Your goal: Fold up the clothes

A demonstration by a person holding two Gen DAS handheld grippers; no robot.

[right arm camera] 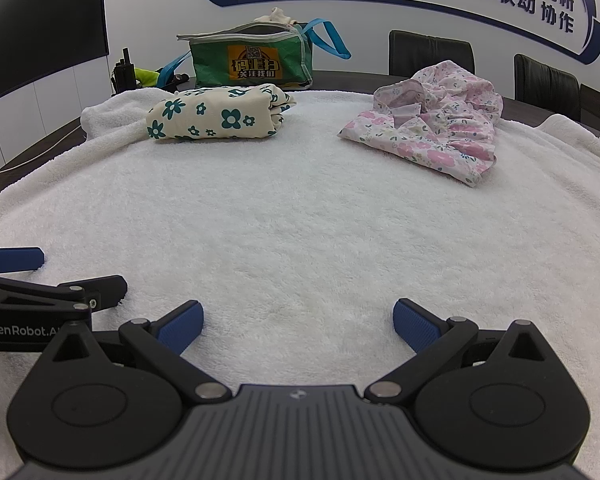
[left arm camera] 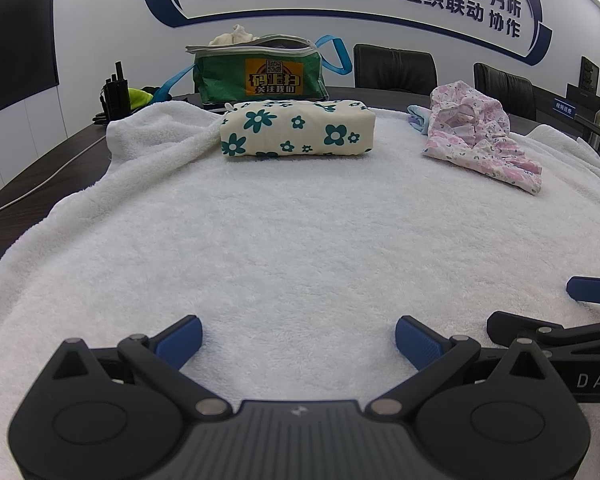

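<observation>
On the white towel (left arm camera: pixel 300 220) covering the desk, we see a neatly folded cream garment with teal flowers (left arm camera: pixel 298 128) far left and a crumpled pink floral garment (right arm camera: pixel 432 124) far right. Our left claw (left arm camera: pixel 299 338) and right claw (right arm camera: pixel 298 324) both hover wide apart, empty, near the towel's front.

I see a cream garment with teal flowers (left arm camera: pixel 298 128), folded into a neat compact block, lying far left on the white towel. Well apart to its right lies a pink floral garment (right arm camera: pixel 432 124), crumpled and unfolded.
</observation>
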